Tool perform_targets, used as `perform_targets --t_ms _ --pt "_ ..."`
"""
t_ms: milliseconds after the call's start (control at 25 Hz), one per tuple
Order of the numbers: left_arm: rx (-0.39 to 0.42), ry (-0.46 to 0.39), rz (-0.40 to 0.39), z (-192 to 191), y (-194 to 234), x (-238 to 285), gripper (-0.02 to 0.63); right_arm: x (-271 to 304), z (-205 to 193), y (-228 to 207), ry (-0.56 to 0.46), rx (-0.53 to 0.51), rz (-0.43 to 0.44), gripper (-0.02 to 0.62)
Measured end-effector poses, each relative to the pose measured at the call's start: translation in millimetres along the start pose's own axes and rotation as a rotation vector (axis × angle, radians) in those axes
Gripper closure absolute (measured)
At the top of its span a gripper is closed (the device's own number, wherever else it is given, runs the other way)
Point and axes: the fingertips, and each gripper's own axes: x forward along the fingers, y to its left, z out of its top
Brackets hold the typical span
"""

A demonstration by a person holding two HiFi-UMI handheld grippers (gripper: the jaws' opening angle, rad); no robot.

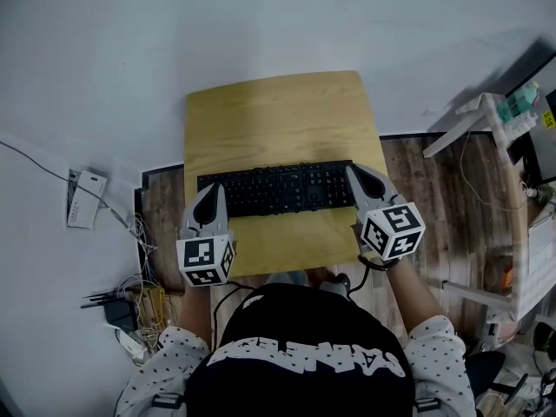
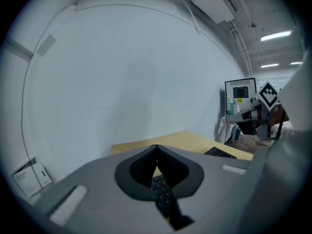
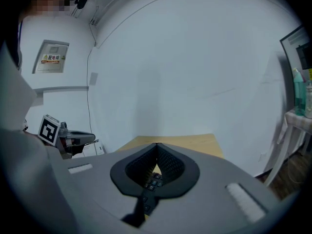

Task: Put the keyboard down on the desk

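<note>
keyboard (image 1: 276,189) — resting on desk (image 1: 278,111)? contact unclear | left gripper (image 1: 213,195) jaws clamp left end | right gripper (image 1: 360,181) jaws clamp right end

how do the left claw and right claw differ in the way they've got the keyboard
The left claw grips the keyboard at its left end; the right claw grips its right end. The left claw points straight away from the person, while the right claw slants inward, toward the left. Both are shut on the keyboard, above the desk.

light: bright, even, ceiling strips (image 2: 276,35) | shadows: soft | edges: fisheye, dark vignette | left hand-held gripper (image 2: 156,147): soft-focus
</note>
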Motion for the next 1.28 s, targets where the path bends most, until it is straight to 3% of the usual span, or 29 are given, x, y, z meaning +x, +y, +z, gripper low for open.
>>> perform_targets --t_ms 240,1280 --pt "0.008 -0.015 0.025 9 -9 -15 0.604 -12 12 15 -0.005 -0.104 0.029 0.581" --pt "0.031 -0.057 0.065 22 -33 -61 0.604 -52 25 25 -0.047 -0.081 0.092 0.581"
